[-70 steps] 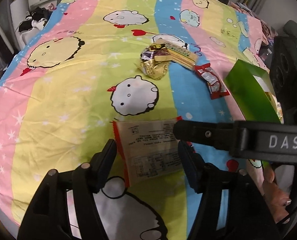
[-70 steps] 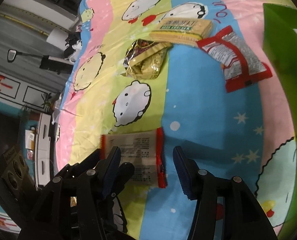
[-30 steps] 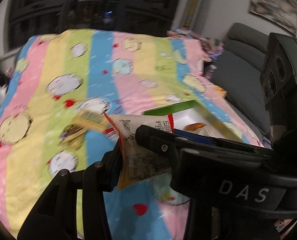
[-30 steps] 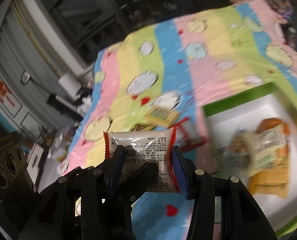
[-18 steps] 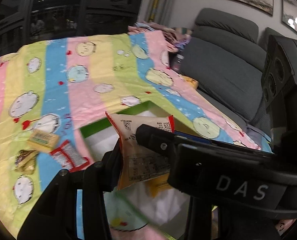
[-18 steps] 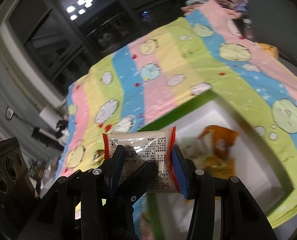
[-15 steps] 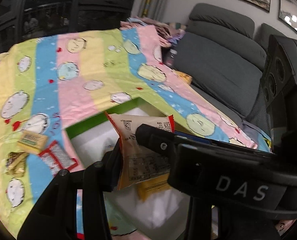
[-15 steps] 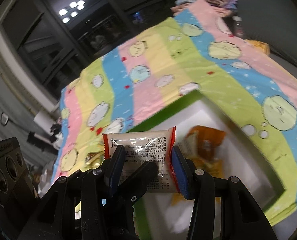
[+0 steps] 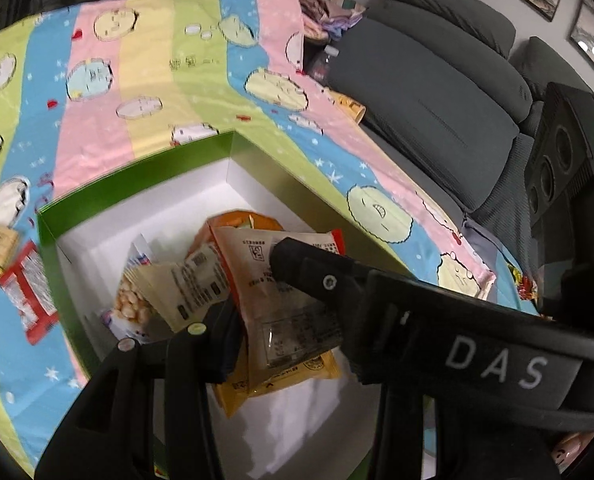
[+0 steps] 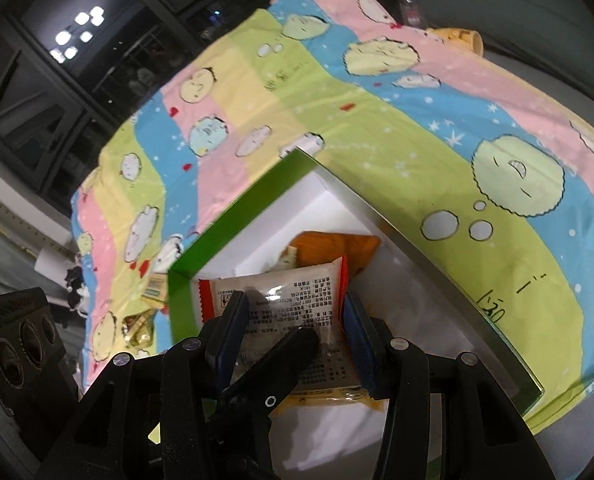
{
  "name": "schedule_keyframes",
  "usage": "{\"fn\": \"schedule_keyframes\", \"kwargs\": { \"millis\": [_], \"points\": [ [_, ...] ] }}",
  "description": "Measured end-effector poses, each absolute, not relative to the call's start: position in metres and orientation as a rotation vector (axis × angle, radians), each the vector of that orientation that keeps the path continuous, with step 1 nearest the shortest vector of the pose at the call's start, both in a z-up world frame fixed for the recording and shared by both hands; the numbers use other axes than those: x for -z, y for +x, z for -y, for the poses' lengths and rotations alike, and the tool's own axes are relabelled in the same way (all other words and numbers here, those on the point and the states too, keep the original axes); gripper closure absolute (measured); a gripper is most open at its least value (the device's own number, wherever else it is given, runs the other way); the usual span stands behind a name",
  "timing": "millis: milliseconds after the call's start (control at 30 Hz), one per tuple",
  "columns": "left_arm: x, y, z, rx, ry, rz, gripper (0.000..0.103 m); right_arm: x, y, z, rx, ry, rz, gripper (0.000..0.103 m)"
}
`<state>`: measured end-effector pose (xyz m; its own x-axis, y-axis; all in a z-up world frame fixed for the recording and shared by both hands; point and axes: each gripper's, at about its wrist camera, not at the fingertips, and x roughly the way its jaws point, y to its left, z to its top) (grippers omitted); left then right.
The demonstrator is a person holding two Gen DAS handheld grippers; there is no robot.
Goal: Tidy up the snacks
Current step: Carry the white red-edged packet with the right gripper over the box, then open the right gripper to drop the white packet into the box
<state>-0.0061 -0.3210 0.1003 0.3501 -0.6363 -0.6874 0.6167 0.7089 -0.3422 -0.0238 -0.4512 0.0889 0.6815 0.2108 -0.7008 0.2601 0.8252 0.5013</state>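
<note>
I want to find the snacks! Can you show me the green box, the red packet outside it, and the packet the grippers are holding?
green box (image 9: 137, 172): left wrist view, far green wall.
red packet (image 9: 29, 292): left wrist view, packet's middle.
held packet (image 10: 293, 284): right wrist view, printed upper face.

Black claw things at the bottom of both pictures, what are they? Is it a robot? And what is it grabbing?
It's not a robot. A person holds one claw in each hand, and each claw carries a little camera that looks along its fingers. One picture comes from the left claw, the other from the right claw. Both pinch the same white snack packet with red ends, above a green box that already has other snacks inside. The box sits on a striped cartoon blanket, and a red packet lies on the blanket outside the box. A grey sofa stands beside it.
</note>
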Motion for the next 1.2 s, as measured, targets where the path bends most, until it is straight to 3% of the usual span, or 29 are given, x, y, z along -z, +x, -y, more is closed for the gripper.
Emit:
{"fn": "schedule_keyframes", "kwargs": {
  "millis": [467,567,633,767,900,1200],
  "points": [
    [-0.087,0.001,0.323,0.807,-0.054,-0.979,0.058,-0.074,-0.014,0.454,0.041,0.65,-0.895,0.047],
    [-0.087,0.001,0.32,0.809,-0.063,-0.979,0.052,-0.074,-0.015,0.455,0.033,0.661,-0.887,0.037],
    [-0.09,0.0,0.315,0.802,-0.069,-0.971,0.043,-0.076,-0.017,0.455,0.022,0.664,-0.871,0.035],
    [-0.1,-0.003,0.301,0.796,-0.092,-0.938,0.038,-0.087,-0.023,0.452,0.034,0.643,-0.817,0.03],
    [-0.116,-0.006,0.276,0.786,-0.143,-0.891,0.026,-0.096,-0.028,0.449,0.041,0.631,-0.77,0.022],
    [-0.145,-0.017,0.205,0.683,-0.209,-0.786,0.011,-0.118,-0.033,0.428,0.021,0.577,-0.705,0.019]
  ]
}}
